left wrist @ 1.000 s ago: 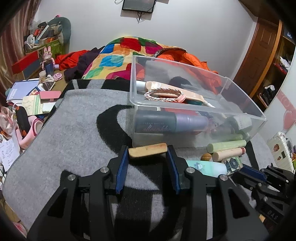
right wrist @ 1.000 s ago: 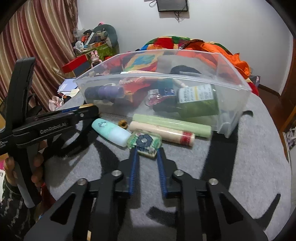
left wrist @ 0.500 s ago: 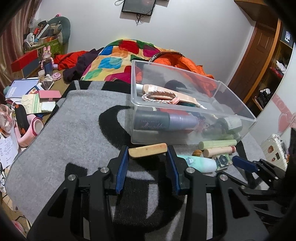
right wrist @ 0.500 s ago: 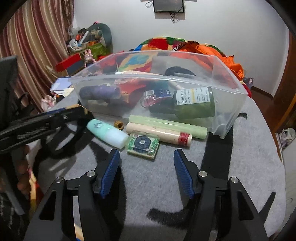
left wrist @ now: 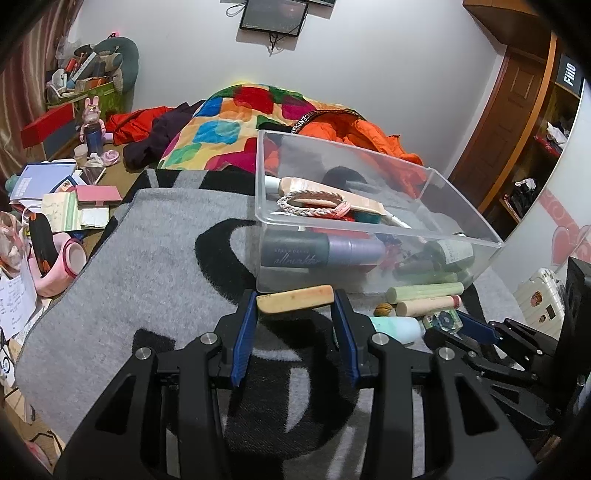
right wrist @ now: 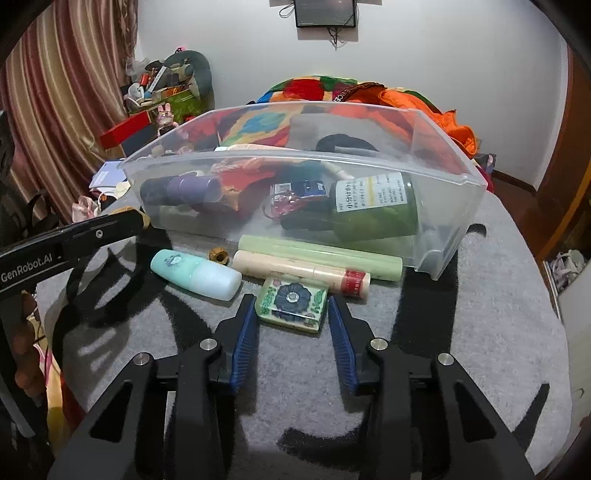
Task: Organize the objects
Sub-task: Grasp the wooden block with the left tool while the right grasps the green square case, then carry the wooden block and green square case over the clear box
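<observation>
Faintly, "allmählich", perhaps, marks the grey tube [left wrist: 295,254].

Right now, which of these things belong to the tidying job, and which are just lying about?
Part of the job:
- clear bin
- wooden stick, held in left gripper
- flower-patterned box, right gripper closing around it
- mint bottle
- two tubes

Lying about:
- patchwork quilt
- books
- wall screen
</observation>
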`<state>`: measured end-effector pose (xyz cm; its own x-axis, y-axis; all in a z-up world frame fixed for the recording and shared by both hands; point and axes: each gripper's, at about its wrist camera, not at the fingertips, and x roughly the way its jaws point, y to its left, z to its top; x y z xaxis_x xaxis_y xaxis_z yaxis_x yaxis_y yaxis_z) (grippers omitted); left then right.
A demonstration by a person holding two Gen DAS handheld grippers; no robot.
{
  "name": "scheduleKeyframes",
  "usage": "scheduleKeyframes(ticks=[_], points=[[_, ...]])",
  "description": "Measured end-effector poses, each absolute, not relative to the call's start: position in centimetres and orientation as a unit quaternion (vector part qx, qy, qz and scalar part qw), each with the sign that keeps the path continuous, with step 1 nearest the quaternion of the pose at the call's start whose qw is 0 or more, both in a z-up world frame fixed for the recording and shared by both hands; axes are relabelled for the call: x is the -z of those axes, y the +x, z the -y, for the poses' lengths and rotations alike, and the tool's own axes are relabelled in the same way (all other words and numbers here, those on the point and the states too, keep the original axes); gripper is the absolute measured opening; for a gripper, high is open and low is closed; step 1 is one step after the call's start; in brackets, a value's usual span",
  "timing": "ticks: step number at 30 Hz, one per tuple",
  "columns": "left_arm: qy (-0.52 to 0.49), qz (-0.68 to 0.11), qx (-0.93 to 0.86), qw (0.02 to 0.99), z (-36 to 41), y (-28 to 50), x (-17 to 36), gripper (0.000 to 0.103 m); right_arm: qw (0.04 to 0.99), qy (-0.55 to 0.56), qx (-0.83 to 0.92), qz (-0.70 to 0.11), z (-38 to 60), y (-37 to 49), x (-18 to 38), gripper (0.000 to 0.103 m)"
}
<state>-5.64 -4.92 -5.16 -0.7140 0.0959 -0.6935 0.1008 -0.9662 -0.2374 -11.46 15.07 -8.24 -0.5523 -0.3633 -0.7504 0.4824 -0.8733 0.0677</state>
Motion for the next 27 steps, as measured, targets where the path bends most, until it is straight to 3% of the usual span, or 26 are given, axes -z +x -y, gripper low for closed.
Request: scheduleKeyframes(ticks=[27], points=[[0.32, -0.095, 0.941, -0.046, 1.7, -8.8, -0.5, 0.04, 0.239, 0.291, 0.926, -0.034, -16.7, -13.8, -0.9, 0.034]])
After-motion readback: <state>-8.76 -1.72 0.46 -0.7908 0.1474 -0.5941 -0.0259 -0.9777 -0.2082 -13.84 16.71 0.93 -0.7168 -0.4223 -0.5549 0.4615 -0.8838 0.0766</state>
